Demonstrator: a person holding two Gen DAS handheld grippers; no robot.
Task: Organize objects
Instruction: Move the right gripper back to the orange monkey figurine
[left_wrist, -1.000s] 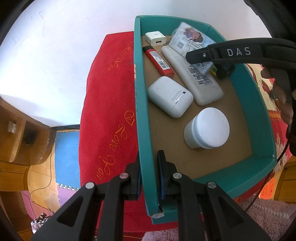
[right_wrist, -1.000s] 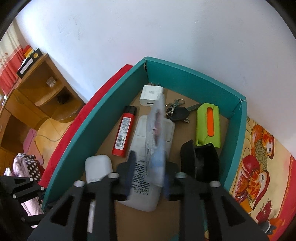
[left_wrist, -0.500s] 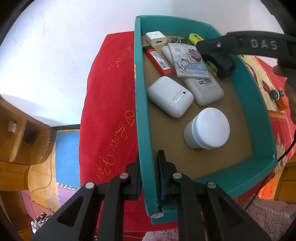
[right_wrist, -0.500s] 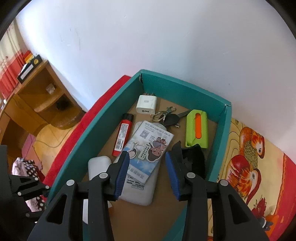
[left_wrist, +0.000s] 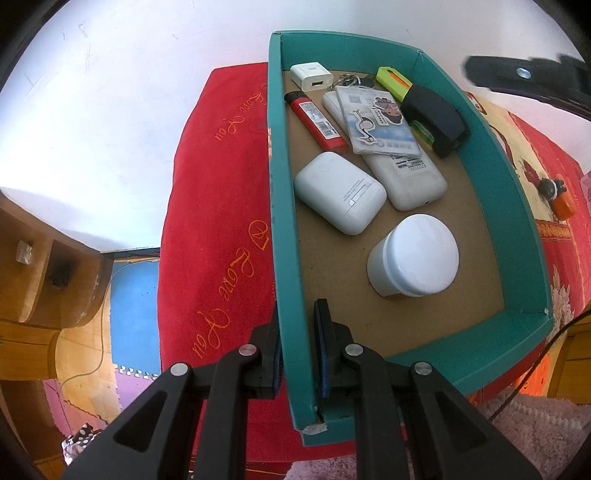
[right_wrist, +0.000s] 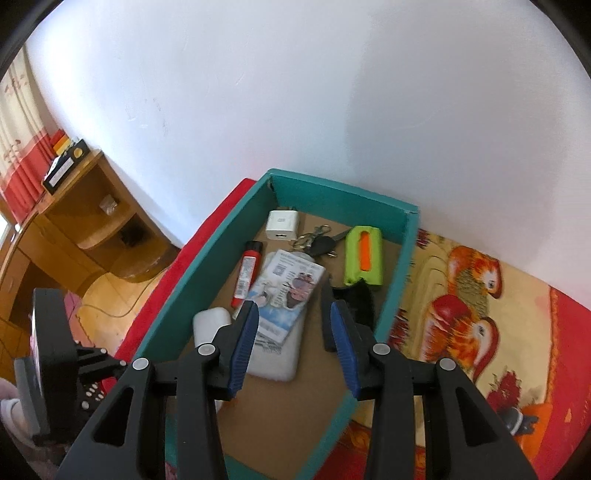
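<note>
Bed cover (left_wrist: 221, 206): red cloth under the box, a wide bare strip left of it.
Box (left_wrist: 513, 206): teal, open-topped; its near half of cardboard floor lies free.
Left tool (left_wrist: 298, 354): pressed together on the box's left wall — one pad each side.
Right tool (right_wrist: 291, 332): spread, empty, above the box.
Power bank (left_wrist: 406, 177): white, mid-box.
Card (left_wrist: 376, 122): flat on the power bank — beside the red lighter (left_wrist: 317, 122).

Teal box (left_wrist: 284, 229), red lighter (left_wrist: 317, 122), white jar (left_wrist: 417, 254), lime-and-orange cutter (right_wrist: 364, 254), red gold-lettered cloth (left_wrist: 218, 221)
</note>
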